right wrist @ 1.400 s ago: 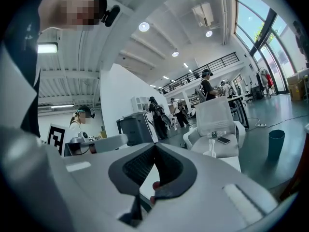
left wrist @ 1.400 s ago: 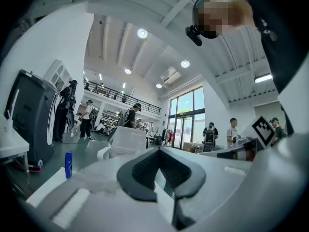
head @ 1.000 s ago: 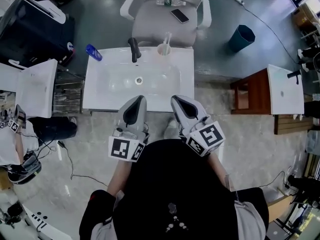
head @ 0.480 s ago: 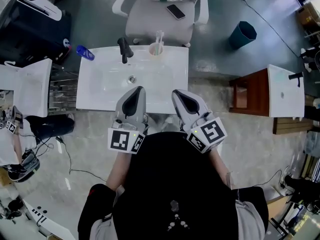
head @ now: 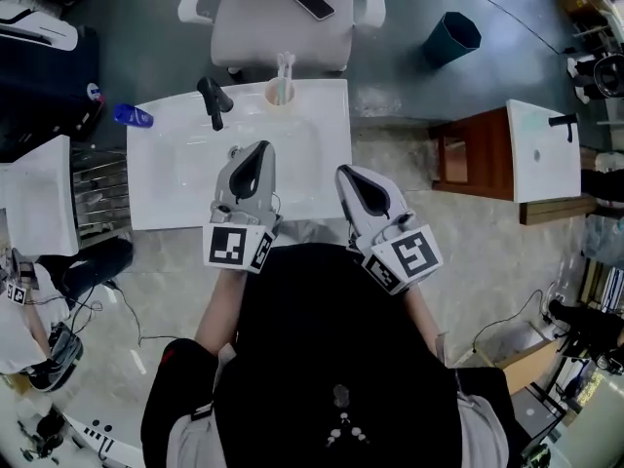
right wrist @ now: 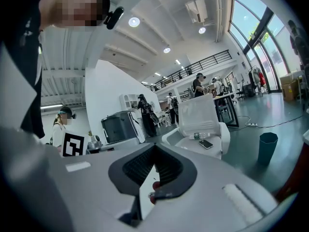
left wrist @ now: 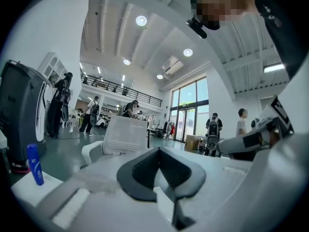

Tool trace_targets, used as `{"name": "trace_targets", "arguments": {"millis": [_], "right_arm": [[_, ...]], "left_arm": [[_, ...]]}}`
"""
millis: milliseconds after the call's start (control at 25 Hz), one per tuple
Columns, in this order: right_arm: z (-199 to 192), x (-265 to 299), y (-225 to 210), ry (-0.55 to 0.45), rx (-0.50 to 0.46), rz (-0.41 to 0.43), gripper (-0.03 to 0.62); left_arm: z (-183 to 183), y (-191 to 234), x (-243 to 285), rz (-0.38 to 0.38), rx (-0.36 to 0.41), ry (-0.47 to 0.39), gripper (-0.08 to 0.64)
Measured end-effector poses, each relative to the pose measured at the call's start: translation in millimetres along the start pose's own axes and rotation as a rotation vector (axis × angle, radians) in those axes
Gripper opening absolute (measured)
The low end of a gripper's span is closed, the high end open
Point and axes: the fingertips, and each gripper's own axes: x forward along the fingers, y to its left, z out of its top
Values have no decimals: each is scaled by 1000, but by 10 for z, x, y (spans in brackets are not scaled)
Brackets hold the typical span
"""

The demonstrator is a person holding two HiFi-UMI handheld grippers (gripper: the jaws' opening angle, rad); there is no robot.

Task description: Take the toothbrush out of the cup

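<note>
**Head view: toothbrush in the cup at the top of the basin, both grippers closed and empty below it**

The head view shows a white rectangular ceramic washbasin [head: 327, 178] in the upper left part of the frame. A beige round cup [head: 280, 97] stands on its top edge, just right of a black tap [head: 213, 98]. A pale toothbrush [head: 286, 64] stands upright in the cup, its upper end rising above the rim.

The grey-and-white left gripper [head: 258, 148] lies over the basin, directly below the cup and apart from it, pointing towards the top of the frame. Its dark pads meet, with nothing between them. The grey-and-white right gripper [head: 344, 172] sits at the basin's lower right corner, below and to the right of the cup and farther from it than the left one. It touches neither the cup nor the toothbrush. In the right gripper view its pads also meet at the tip and hold nothing.

A blue plastic bottle [head: 131, 116] lies at the basin's upper left corner. Above the basin stands a pale grey office chair [head: 255, 29] with a dark smartphone [head: 313, 4] on its seat. A teal waste bin [head: 453, 37] stands on the floor at the upper right.
</note>
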Motion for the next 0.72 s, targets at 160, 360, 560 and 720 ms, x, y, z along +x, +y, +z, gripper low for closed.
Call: {"name": "trace_targets", "arguments": {"millis": [160,360,560,720], "right_arm": [[-13,116,-97,20,6,-53,3],[-85,253,-128,56,16,-91,3],[-172,376,-138,94,5,-116,3],[-263,423,-165,118,18,-142,3]], "left_arm": [[-112,226,237,-4,-6,17,2],[-342,420,459,5,-42,58,2],[-518,571,708,1,-63,102,2],[-706,743,899,0,-39,123,2]]}}
